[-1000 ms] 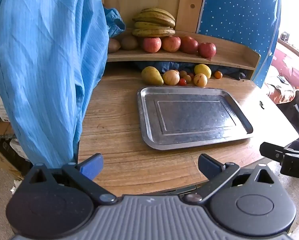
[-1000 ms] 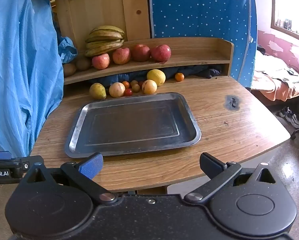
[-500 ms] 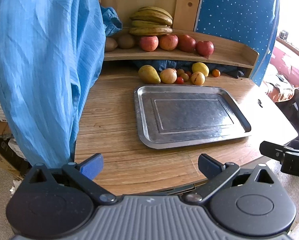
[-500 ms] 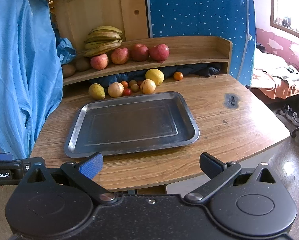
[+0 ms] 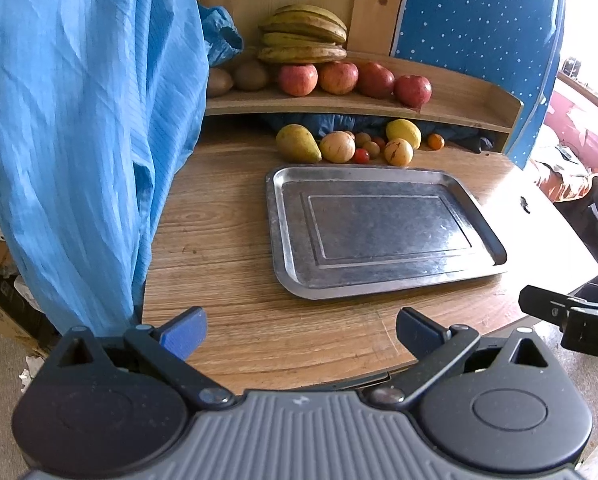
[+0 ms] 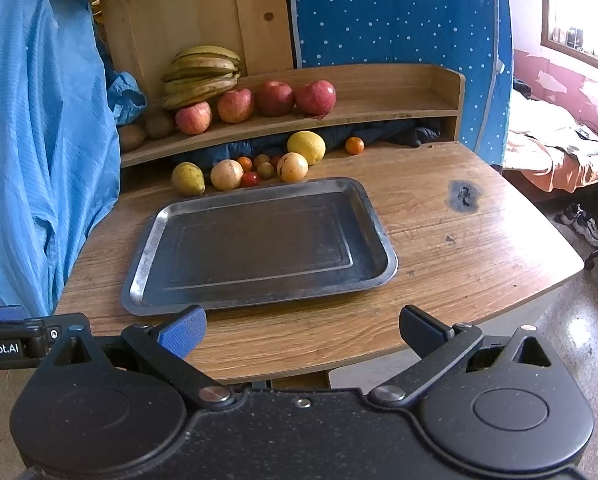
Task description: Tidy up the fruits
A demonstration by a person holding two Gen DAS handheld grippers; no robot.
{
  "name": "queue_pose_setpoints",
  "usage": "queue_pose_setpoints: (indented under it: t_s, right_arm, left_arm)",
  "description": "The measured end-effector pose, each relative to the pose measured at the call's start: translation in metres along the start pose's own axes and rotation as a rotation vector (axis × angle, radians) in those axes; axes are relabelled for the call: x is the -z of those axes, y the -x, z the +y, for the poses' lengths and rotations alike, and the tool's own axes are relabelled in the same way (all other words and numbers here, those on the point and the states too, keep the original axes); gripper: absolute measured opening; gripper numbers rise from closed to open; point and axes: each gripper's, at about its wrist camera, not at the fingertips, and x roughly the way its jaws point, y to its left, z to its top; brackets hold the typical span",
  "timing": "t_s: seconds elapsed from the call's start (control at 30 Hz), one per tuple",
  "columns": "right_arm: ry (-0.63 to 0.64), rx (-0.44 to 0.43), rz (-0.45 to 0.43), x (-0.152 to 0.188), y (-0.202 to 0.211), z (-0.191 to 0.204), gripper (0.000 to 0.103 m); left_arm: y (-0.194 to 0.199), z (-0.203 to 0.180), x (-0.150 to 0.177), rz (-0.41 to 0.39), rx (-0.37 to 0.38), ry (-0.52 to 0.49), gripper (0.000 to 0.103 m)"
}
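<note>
Jaws wide apart, nothing held, both grippers.

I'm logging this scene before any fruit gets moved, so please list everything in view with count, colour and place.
bananas: one bunch, yellow-brown, shelf.
apples: four, red, shelf.
brown fruits: two, shelf left end.
pear: one, yellow-green, table behind tray.
lemon: one, yellow, under shelf.
small orange fruit: one, under shelf.
tray: one, metal, table centre, nothing on it.
blue cloth: one, hanging left.
table: one, wooden.
left gripper: open, nothing held.
right gripper: open, nothing held.
</note>
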Motion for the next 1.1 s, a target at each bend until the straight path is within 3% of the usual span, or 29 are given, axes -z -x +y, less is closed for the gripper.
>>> queue_pose_setpoints:
  t_s: [0.8,1.1]
  right_arm:
    - [0.001,-0.050,0.095,-0.007,-0.041,-0.006,0.102]
    - [0.033,-0.095,0.121,-0.020,-0.060,-0.020,0.102]
  left_arm:
    - [-0.028,-0.004,-0.008,0.087,-0.060,0.015,0.103]
    - [-0.047,-0.015,-0.017,0.120,-0.097,0.070,0.103]
